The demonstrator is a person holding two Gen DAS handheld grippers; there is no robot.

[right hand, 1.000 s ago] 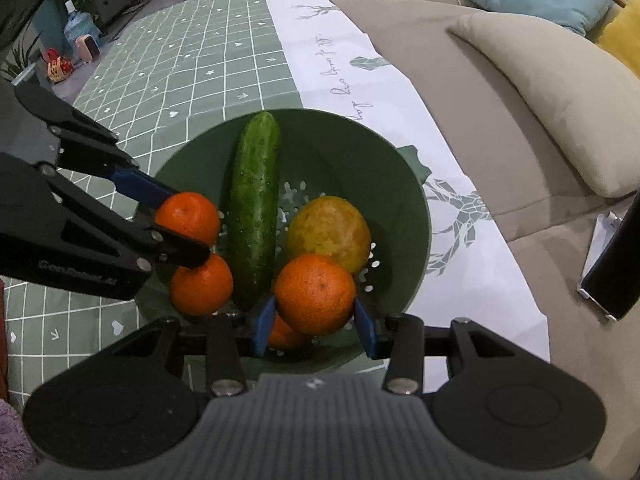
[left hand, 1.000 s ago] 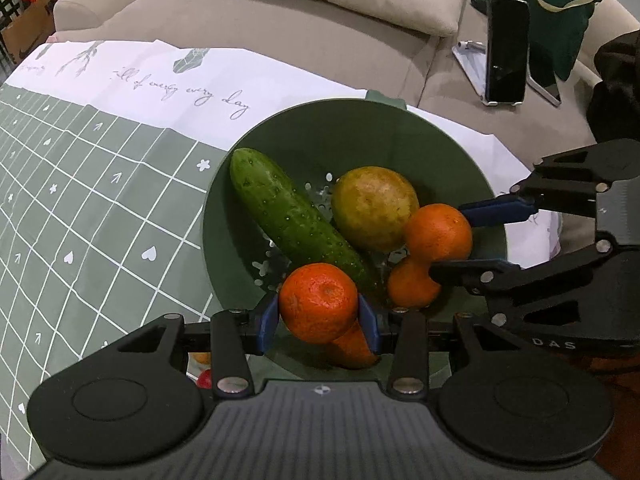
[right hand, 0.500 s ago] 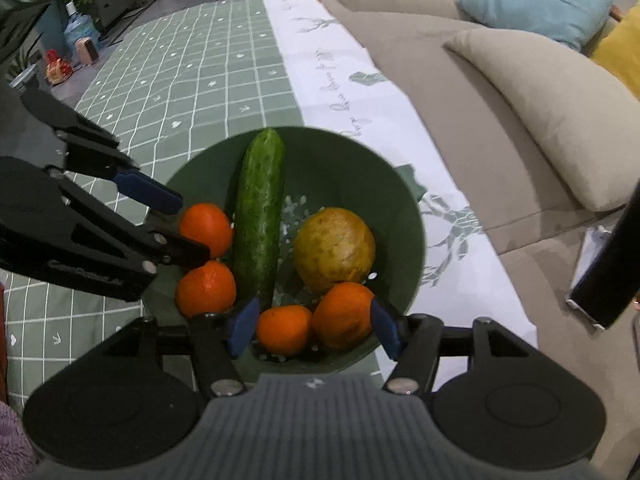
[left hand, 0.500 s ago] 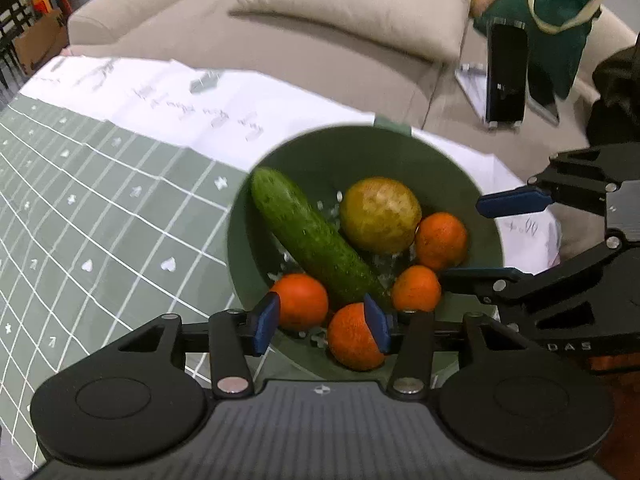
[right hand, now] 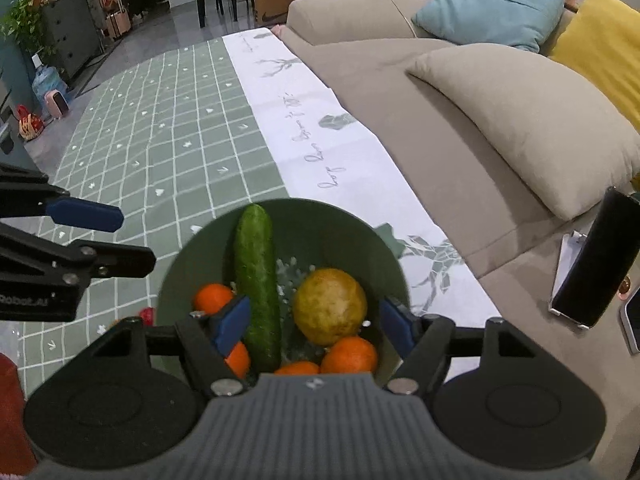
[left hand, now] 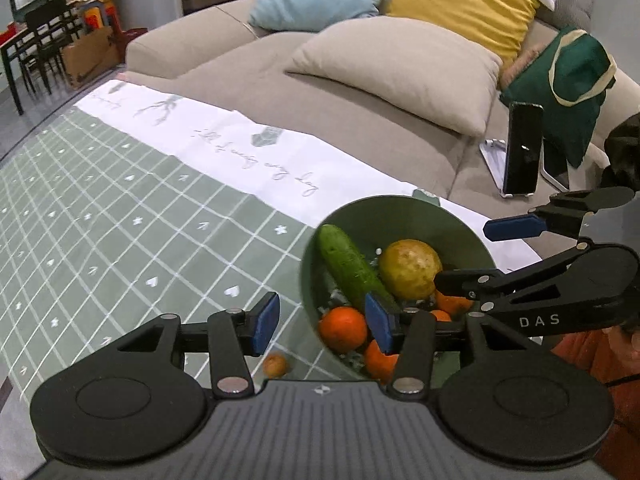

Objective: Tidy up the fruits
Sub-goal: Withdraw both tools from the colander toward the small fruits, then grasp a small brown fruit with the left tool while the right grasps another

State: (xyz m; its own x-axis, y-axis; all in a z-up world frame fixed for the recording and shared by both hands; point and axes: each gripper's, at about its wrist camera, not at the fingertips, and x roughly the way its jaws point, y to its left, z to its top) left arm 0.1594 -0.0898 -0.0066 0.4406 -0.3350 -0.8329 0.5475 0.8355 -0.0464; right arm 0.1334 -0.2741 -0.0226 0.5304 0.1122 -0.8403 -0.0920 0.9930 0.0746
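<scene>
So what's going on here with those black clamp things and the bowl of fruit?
A person is sorting fruit with two hand-held grippers. The green colander bowl on the checked tablecloth now holds a cucumber, a yellow-green round fruit and several tangerines. The left gripper and the right gripper hover above the bowl and grip nothing; the right one's jaws are opening. A small brownish fruit lies on the cloth beside the bowl.

A beige sofa (right hand: 400, 92) with blue (right hand: 492, 4) and yellow cushions (left hand: 460, 8) faces dark dining chairs (left hand: 36, 44)
</scene>
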